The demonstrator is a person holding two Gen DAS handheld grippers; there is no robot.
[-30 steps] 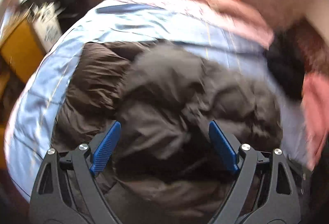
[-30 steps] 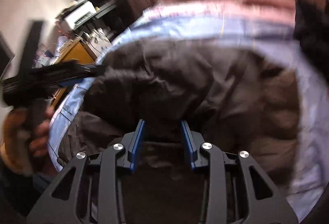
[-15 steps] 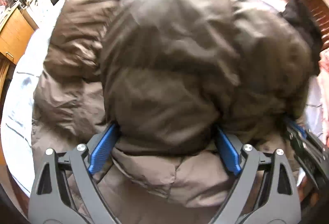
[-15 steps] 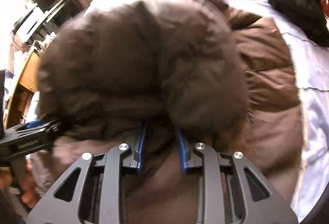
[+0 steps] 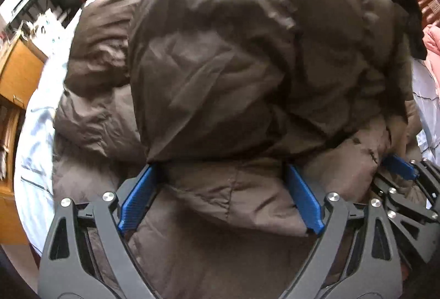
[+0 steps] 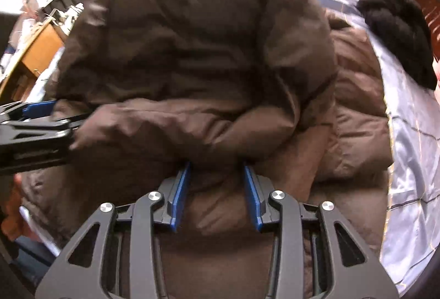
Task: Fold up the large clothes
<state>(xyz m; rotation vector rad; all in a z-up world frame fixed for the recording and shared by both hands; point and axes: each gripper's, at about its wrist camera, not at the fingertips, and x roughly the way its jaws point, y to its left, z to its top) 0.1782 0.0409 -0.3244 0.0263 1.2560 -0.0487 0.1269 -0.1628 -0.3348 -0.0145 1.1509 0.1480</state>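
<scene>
The far half of the big brown coat [image 5: 220, 65] is now flipped over its near half on the bed [image 6: 412, 156], w/ left hand-held gripper [image 5: 220, 189] wide open & right hand-held gripper [image 6: 217, 189] half open, pinch unclear, so this fold's nearly done.

The puffy dark-brown quilted down jacket [image 5: 220, 65] covers most of the pale-blue satin bedspread [image 6: 412, 161], its folded-over bulk rising right in front of both tools. Bare bedspread shows only along the left edge [image 5: 35, 134] and in a strip on the right. A crumpled black fleece garment [image 6: 398, 32] sits at that strip's far end, with an orange wooden cabinet [image 5: 16, 73] close by the bed's left side.
</scene>
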